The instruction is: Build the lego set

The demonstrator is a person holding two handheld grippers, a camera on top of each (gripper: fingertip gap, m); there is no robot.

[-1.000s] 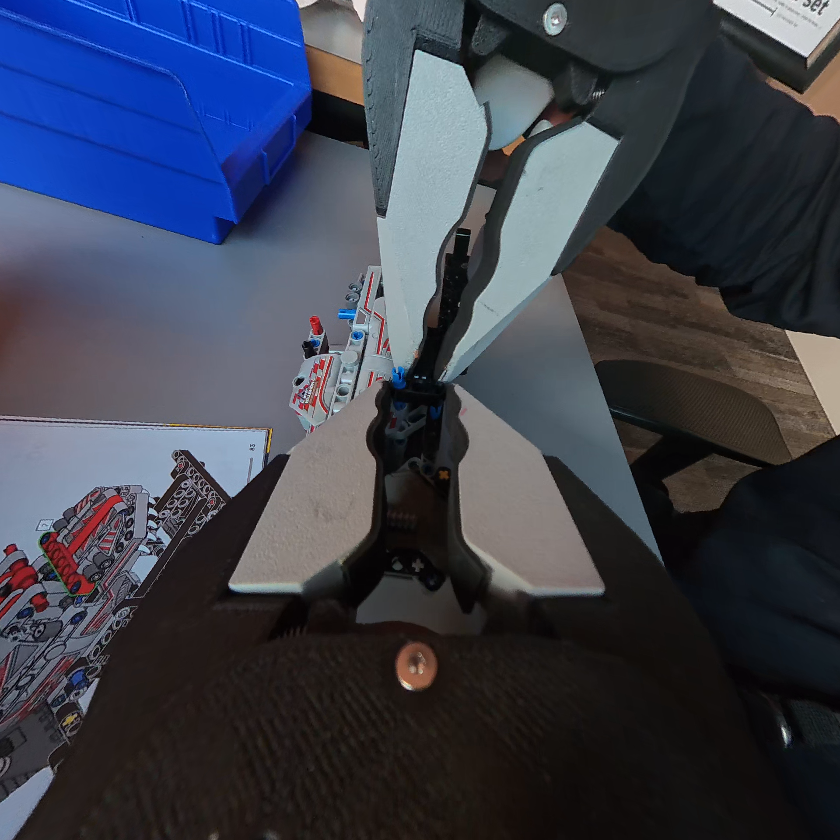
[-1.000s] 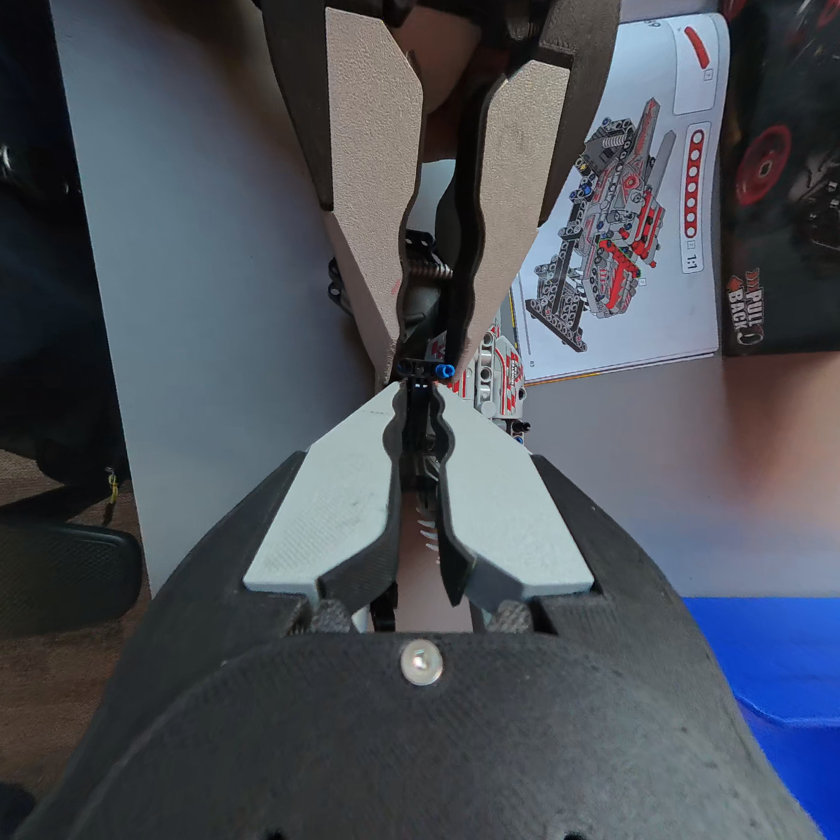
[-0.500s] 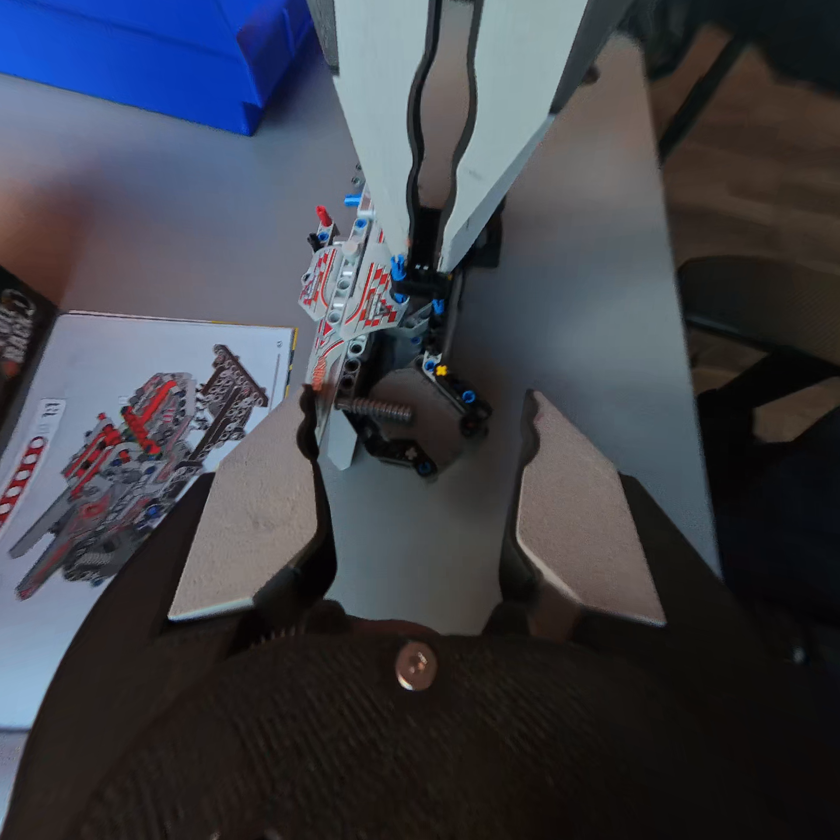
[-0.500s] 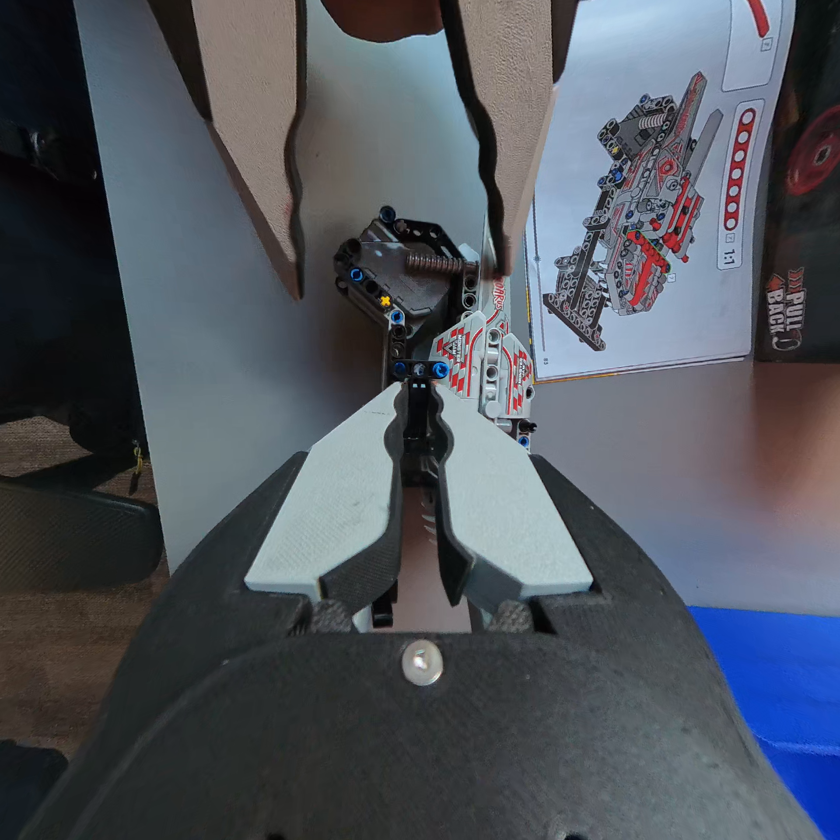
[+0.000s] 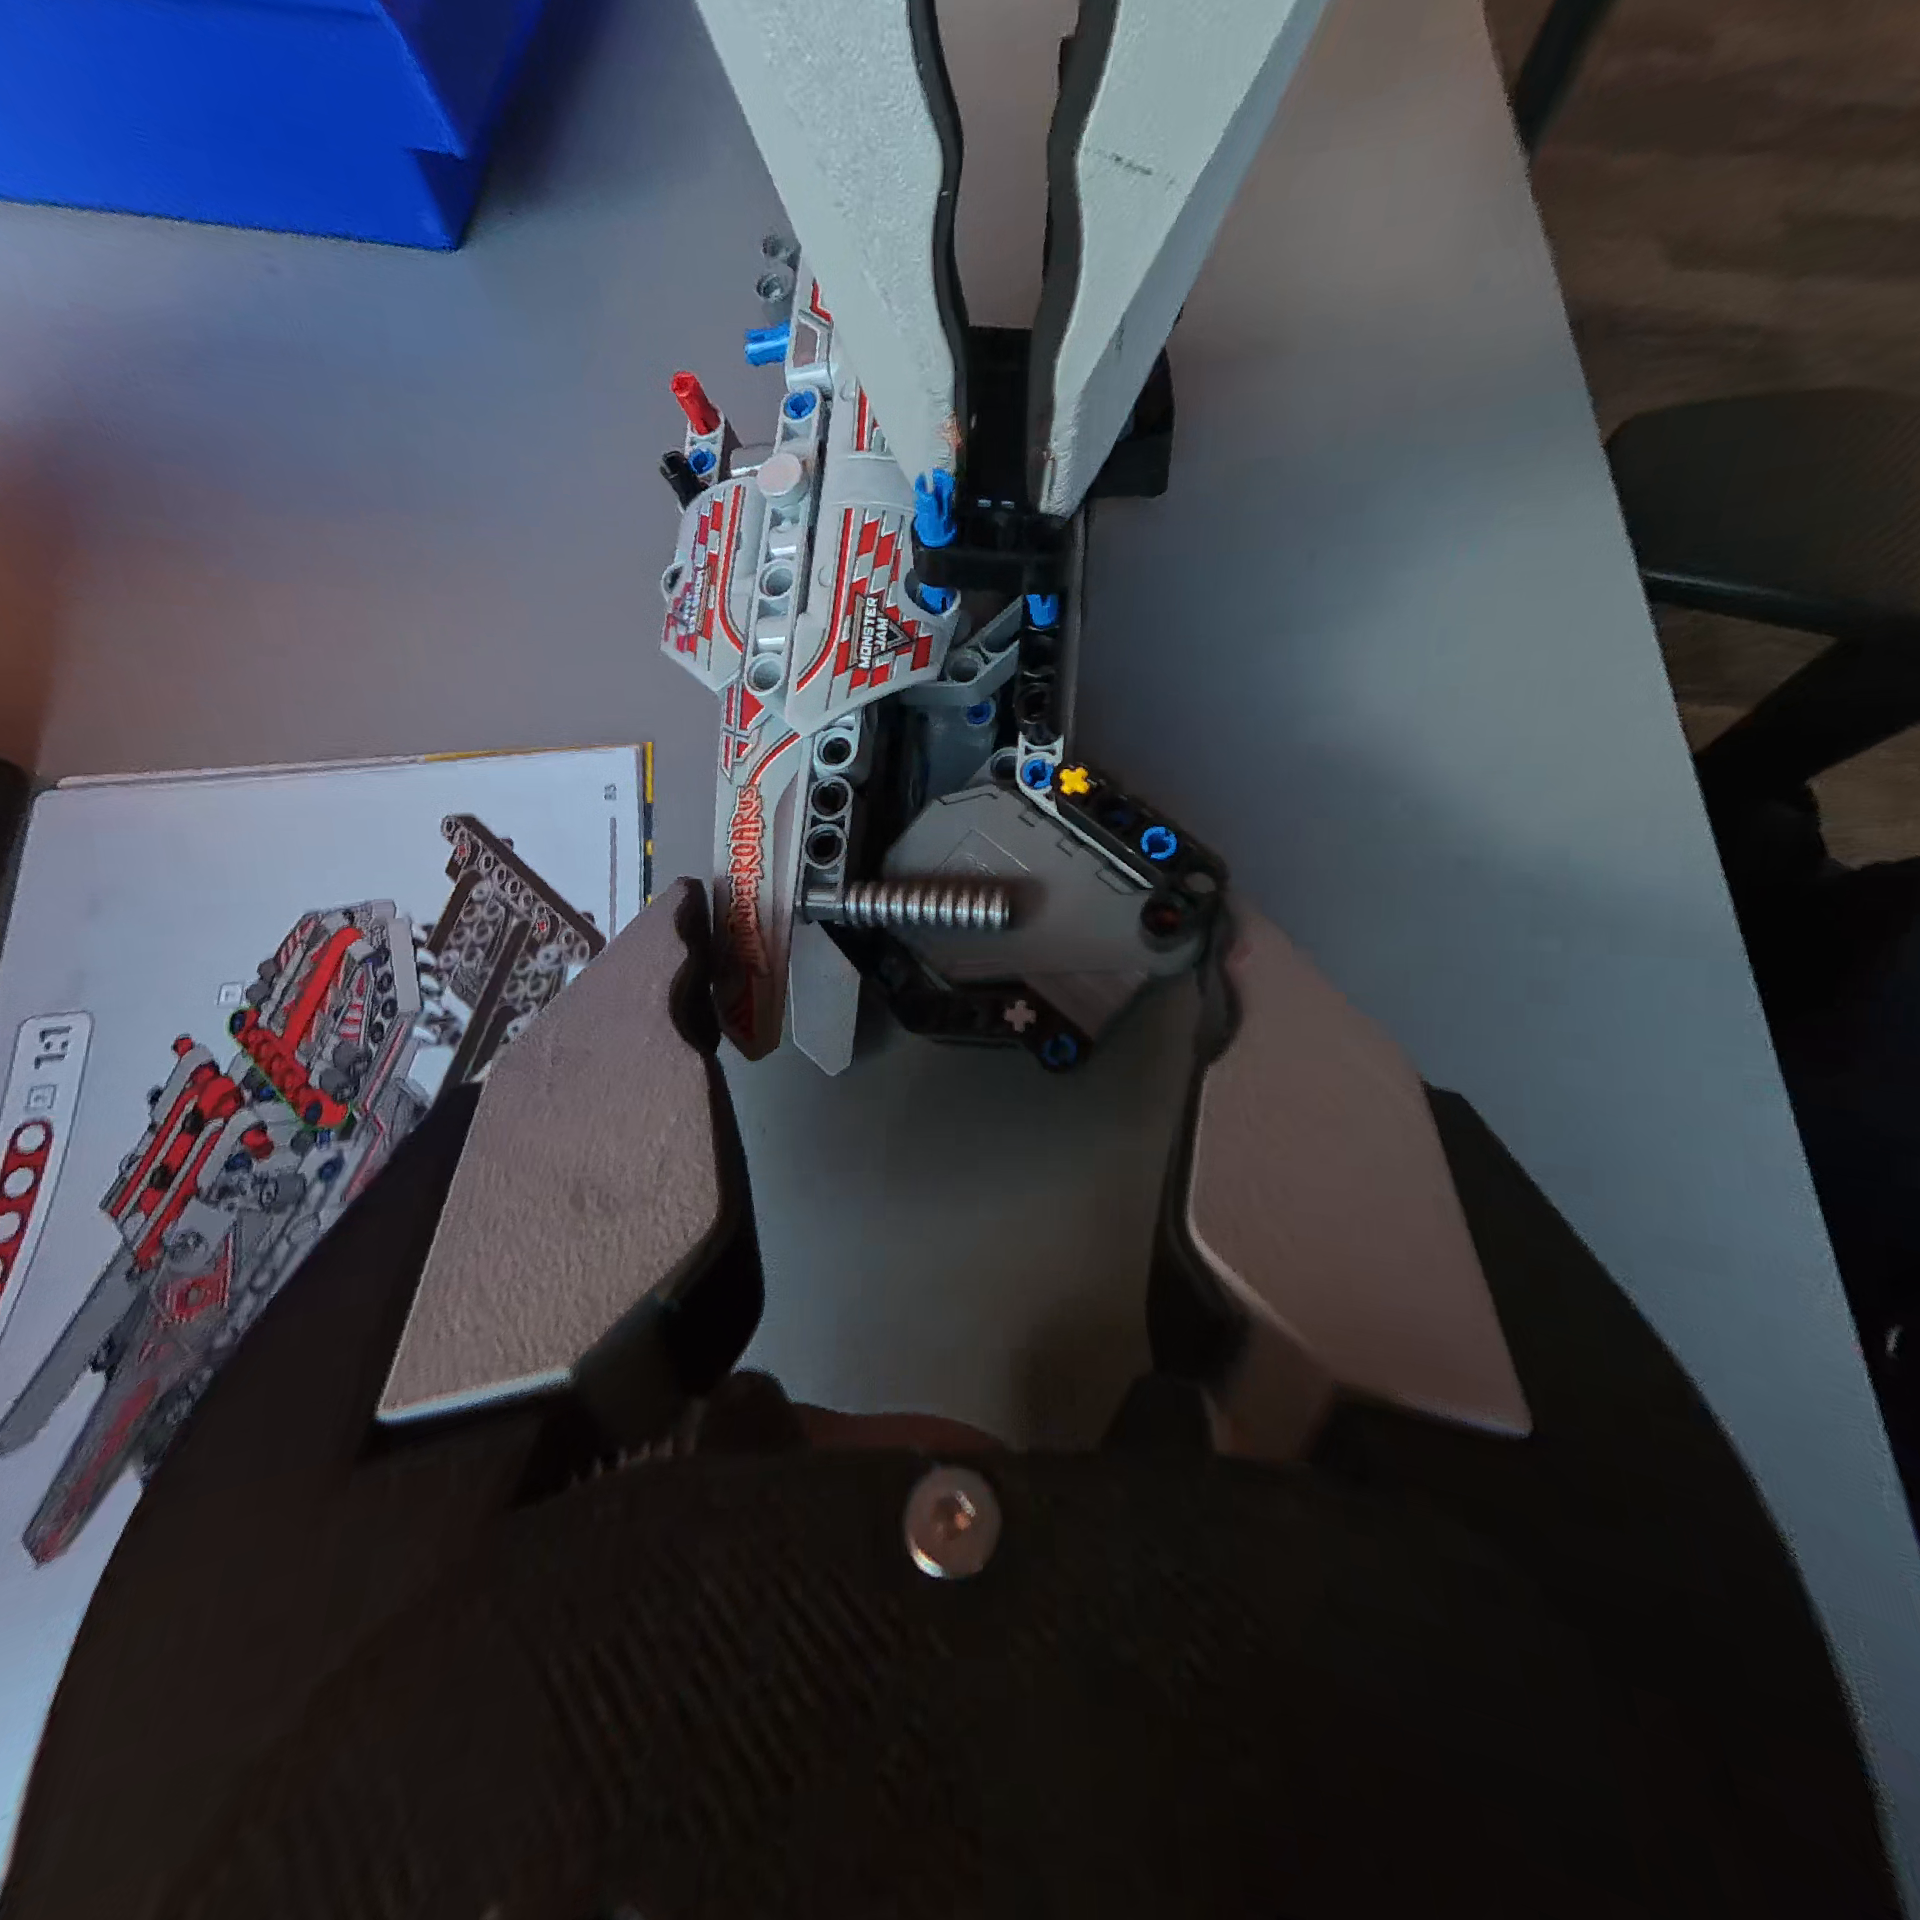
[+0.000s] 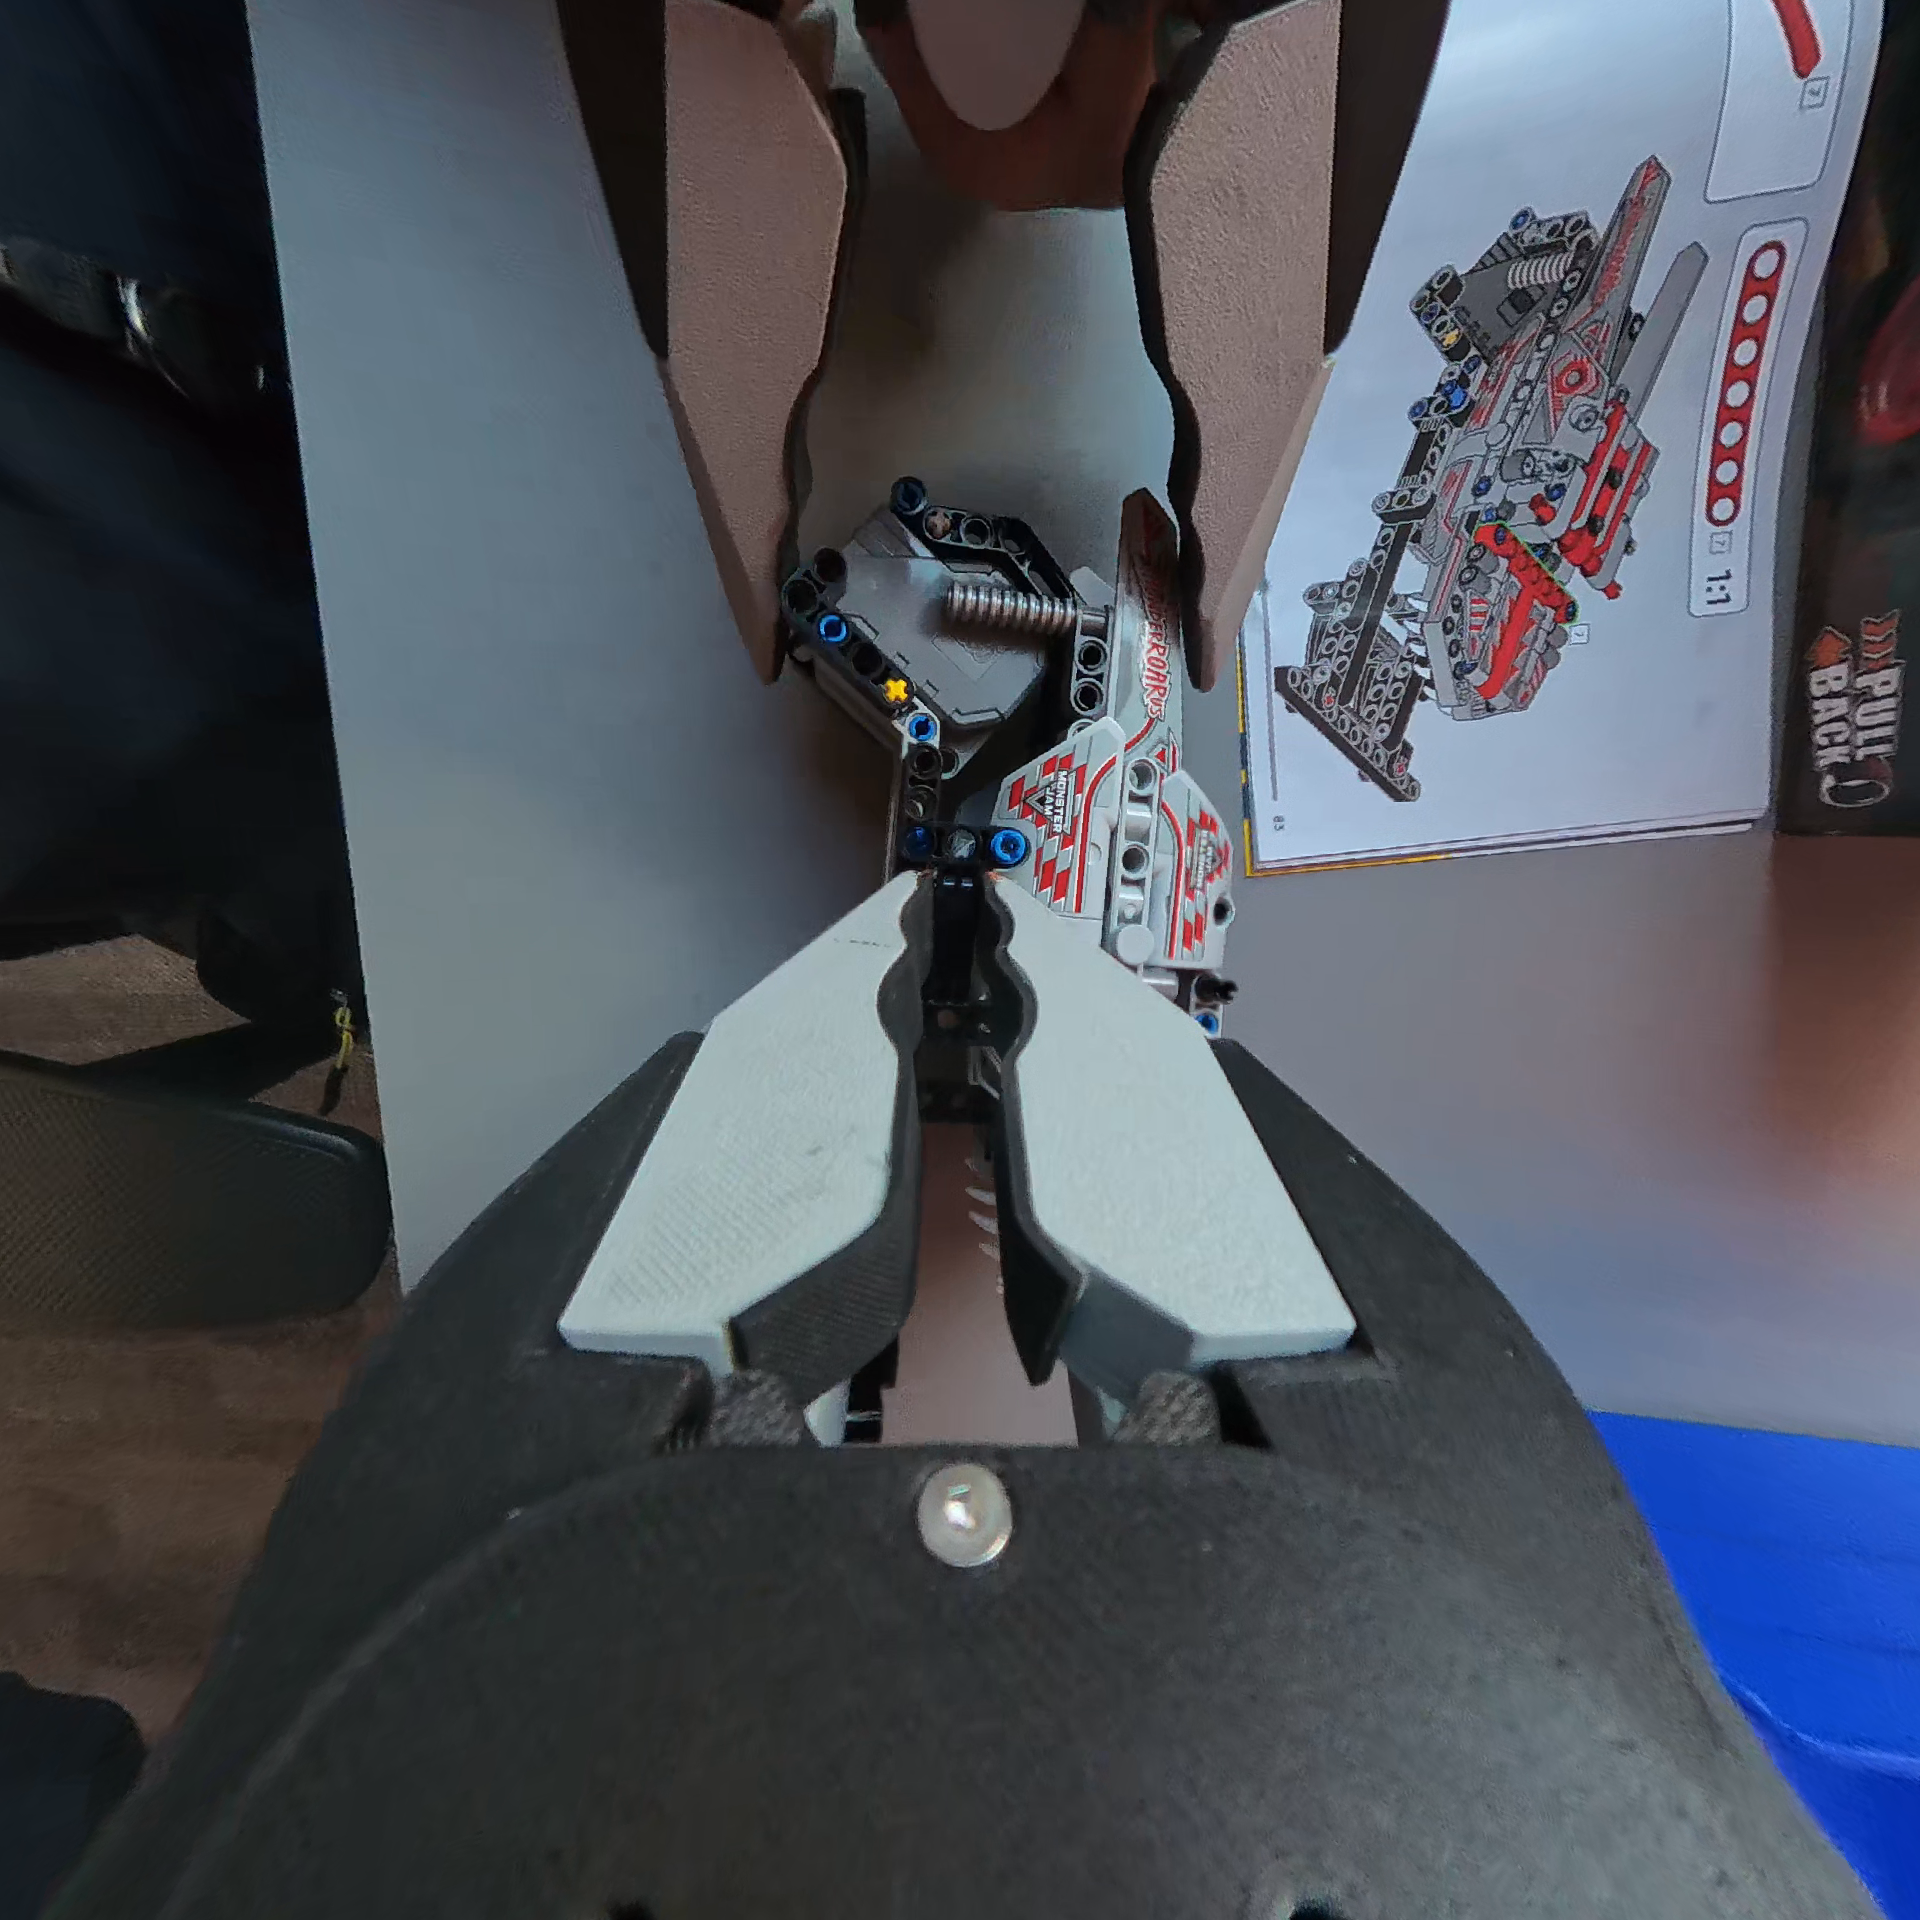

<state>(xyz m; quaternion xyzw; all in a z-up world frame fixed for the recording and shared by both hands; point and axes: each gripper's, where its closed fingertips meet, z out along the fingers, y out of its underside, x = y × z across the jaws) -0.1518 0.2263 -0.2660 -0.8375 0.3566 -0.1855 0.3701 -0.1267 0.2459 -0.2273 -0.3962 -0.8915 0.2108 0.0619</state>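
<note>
The lego model (image 5: pixel 831 644), a grey, red and black vehicle frame with a metal spring (image 5: pixel 925 906), is over the grey table (image 5: pixel 312 468). My right gripper (image 6: pixel 958 883) is shut on a black beam (image 6: pixel 954 940) at one end of the model. It also shows in the left wrist view (image 5: pixel 997 468), coming in from the top. My left gripper (image 5: pixel 956 925) is open, its brown fingers on either side of the model's spring end. It also shows in the right wrist view (image 6: pixel 987 665), and its jaws stand wide apart. The model shows there too (image 6: pixel 1039 727).
An open instruction booklet (image 5: pixel 312 987) lies left of the model, with a black box (image 6: pixel 1860 675) beyond it. A blue bin (image 5: pixel 208 104) stands at the far left. The table's edge (image 5: pixel 1621 727) runs close on the right, with a black chair (image 5: pixel 1766 499) past it.
My left gripper let go of the model, opened wide and drew back, and its fingers now flank the spring end. My right gripper stayed shut on the black beam.
</note>
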